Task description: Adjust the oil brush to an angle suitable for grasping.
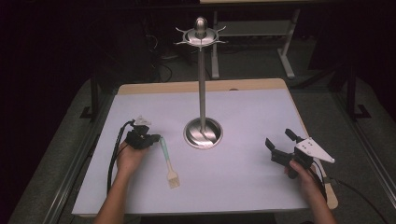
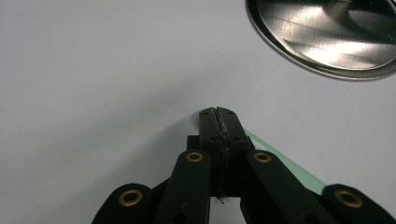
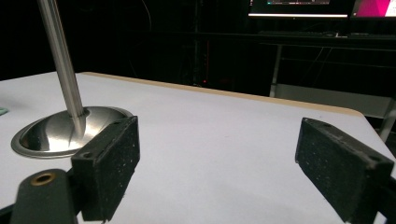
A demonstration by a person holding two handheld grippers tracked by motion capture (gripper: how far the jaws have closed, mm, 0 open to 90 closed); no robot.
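A silicone brush with a mint-green handle and pale bristles lies on the white table, left of centre. My left gripper is shut on the far end of its handle. In the left gripper view the black jaws are pressed together, with the green handle slanting out from under them to the right. My right gripper hovers open near the table's right edge, and its pads stand wide apart with nothing between them.
A tall steel utensil stand rises from a round base at the table's centre, with hooks at its top. The base lies just beyond the left jaws, and the stand's base sits left of the right jaws. Dark floor and desk legs surround the table.
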